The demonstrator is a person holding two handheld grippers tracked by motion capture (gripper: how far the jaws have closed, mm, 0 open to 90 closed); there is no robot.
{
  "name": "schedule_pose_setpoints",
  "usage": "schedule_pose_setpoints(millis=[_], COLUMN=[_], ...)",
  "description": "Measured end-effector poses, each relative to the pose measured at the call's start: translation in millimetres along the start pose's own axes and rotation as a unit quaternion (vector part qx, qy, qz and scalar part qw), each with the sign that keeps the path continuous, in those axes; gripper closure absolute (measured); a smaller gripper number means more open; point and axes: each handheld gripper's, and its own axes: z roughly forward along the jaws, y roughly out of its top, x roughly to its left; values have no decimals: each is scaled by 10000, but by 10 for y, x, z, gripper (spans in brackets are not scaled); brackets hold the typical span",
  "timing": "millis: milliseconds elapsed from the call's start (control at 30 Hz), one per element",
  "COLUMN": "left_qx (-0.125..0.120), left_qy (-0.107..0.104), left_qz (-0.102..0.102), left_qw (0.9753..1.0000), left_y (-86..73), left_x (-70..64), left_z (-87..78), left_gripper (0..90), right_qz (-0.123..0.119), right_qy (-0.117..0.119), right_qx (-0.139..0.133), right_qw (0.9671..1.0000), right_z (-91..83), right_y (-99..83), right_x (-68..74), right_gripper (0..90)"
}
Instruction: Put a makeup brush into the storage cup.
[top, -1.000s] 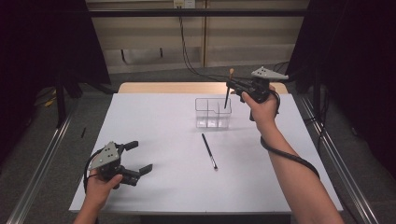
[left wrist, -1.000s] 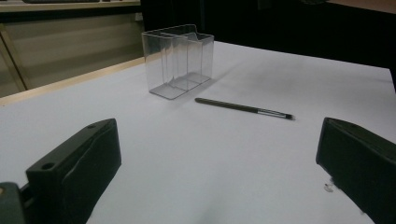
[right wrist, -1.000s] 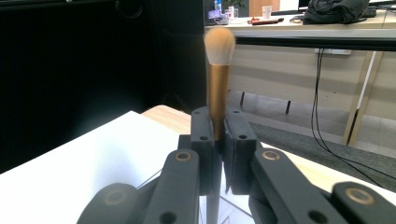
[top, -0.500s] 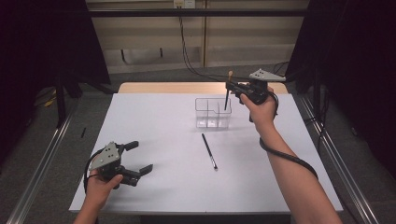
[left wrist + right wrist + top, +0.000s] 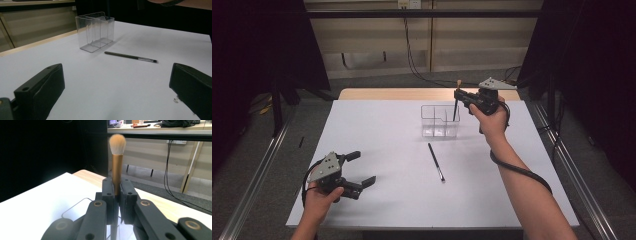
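Makeup brush, gold ferrule and pale tuft uppermost, clamped upright between the jaws of the right gripper, its dark handle dropping down into the right rear part of the clear organizer; exactly which compartment, impossible to tell. Held above the organizer's right edge, right gripper level, hand wrapped round it from the right, cable looping down along the forearm. Seen in the right gripper view: both jaws pressed tight on the gold ferrule, tuft standing well clear above them, rounded rim of the organizer just below. Lying flat on the white table, a second, thinner brush, dark-handled, just in front of the organizer and apart from it, slanted with its tip pointing away from the organizer toward the near edge. Seen in the left gripper view: same thin brush with silver ferrule and dark tip, beside the organizer's base, not touching. Far from the organizer, near the front left corner of the table, the left gripper resting low on the surface, jaws spread wide, nothing between them, aimed across the table toward the thin brush and organizer.
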Motion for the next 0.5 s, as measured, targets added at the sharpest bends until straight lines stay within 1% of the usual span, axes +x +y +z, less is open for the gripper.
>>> schedule_pose_setpoints(millis=[233, 500], left_qx=[21, 6], left_qy=[6, 16], left_qz=[24, 7], left_qw=[10000, 10000], left_y=[0, 3], left_x=[3, 0], left_z=[-4, -5], left_gripper=[0, 0], right_qz=[-9, -40], right_qy=[-11, -8], right_qx=[42, 70], right_qw=[10000, 10000], right_z=[12, 6], right_y=[-34, -70], right_x=[-5, -9], right_gripper=[839, 839])
